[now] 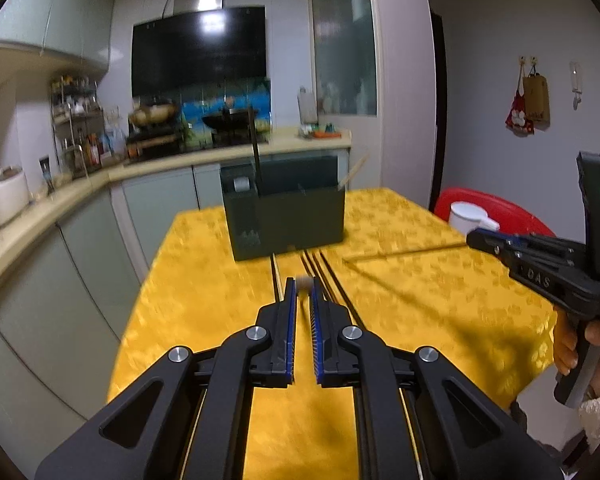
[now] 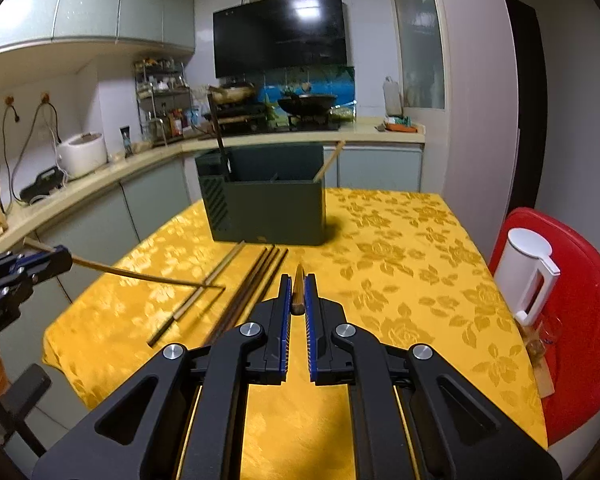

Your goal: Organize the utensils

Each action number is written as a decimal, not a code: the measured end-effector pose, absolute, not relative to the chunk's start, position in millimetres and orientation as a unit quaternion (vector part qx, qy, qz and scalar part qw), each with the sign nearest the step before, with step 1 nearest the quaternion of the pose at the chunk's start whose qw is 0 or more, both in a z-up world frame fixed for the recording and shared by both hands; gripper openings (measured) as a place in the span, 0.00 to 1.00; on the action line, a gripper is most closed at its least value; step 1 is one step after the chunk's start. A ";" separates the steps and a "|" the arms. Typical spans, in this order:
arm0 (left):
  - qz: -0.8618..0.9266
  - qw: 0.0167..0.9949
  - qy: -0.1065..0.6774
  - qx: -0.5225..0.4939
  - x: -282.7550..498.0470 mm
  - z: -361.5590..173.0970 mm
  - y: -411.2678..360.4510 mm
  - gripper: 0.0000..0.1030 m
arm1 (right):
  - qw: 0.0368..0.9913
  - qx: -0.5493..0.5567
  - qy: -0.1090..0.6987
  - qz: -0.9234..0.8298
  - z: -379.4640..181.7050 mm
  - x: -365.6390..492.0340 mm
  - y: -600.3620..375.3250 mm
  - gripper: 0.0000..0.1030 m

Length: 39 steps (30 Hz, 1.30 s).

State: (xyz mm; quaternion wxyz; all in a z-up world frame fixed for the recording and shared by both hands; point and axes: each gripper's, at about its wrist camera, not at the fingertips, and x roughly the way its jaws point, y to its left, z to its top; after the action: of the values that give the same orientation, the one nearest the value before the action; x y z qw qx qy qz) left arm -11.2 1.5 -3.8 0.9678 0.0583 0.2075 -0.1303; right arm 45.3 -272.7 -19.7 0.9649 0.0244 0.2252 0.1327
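A dark green utensil holder (image 2: 266,208) stands at the far side of the yellow table (image 2: 400,280), with a light chopstick (image 2: 330,162) and a dark utensil (image 2: 219,130) leaning in it. Several dark and light chopsticks (image 2: 240,292) lie in front of it. My right gripper (image 2: 298,286) is shut on a brown chopstick (image 2: 299,290) seen end-on. My left gripper (image 1: 304,288) is shut on a light chopstick (image 2: 140,276), which sticks out over the table; the holder (image 1: 286,216) lies beyond it. The right gripper (image 1: 474,238) shows at the right of the left wrist view.
A red chair (image 2: 580,320) with a white jug (image 2: 526,276) stands right of the table. A kitchen counter (image 2: 100,176) with a rice cooker (image 2: 82,154), spice rack and stove runs along the left and back.
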 end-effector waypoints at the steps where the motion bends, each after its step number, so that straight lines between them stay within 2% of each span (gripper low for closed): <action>1: -0.130 0.969 0.201 0.060 -10.6 1.5 1.0 0.06 | 0.965 0.028 0.223 0.135 -16.7 45.5 -273.4 0.07; 12: -0.135 0.974 0.172 0.048 14.7 38.0 0.7 0.06 | 0.971 0.036 0.188 0.144 23.4 49.6 -272.2 0.07; 39: -0.146 0.976 0.156 0.031 47.0 77.9 6.9 0.06 | 0.966 0.054 0.202 0.152 65.3 93.0 -279.0 0.07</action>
State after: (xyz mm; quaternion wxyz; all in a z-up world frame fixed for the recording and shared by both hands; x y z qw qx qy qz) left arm 47.0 6.9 77.9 0.9763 0.0309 0.1564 -0.1464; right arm 93.0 -279.0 65.3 0.9659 0.0538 0.2024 0.1521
